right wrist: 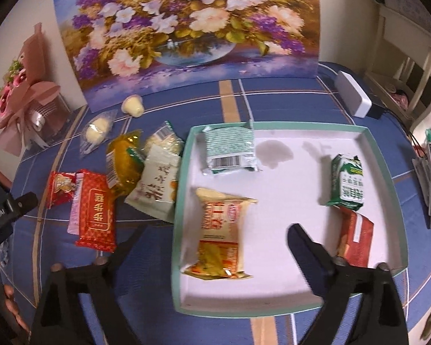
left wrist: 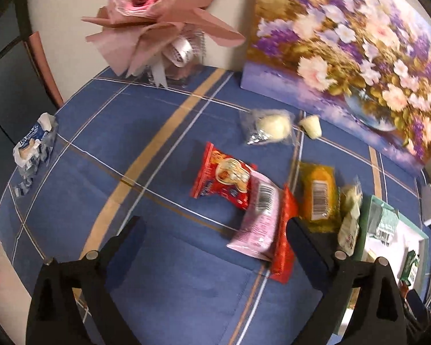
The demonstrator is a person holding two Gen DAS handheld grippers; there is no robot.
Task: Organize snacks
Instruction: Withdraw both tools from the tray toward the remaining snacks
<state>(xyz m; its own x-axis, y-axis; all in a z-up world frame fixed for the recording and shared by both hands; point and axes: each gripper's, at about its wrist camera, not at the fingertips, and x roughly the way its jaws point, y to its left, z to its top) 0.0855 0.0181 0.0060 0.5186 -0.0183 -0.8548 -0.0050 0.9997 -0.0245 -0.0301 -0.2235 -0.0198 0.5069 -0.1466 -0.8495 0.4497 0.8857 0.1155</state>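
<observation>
Now, from my left tongs I see both fingers spread wide over bare blue cloth, nothing between them. Far left on the counter lies a torn blue-white wrapper, with a pink bouquet standing behind it. Further right sits a red snack bag, a pink pack overlapping its right edge, and a red bar just beside the right finger. Behind them are a clear bag holding a white bun and a small jelly cup. A yellow pack lies to the right, near the tray's edge.

My right tongs also stand wide open, holding nothing, hovering over the tray's near left part. Inside the tray, left to right: a cream-orange pack between my fingers but untouched, a green-striped pack behind it, a green carton, and a red box beside the right finger. A white device rests on the counter beyond the tray. The flower painting leans against the wall behind.
</observation>
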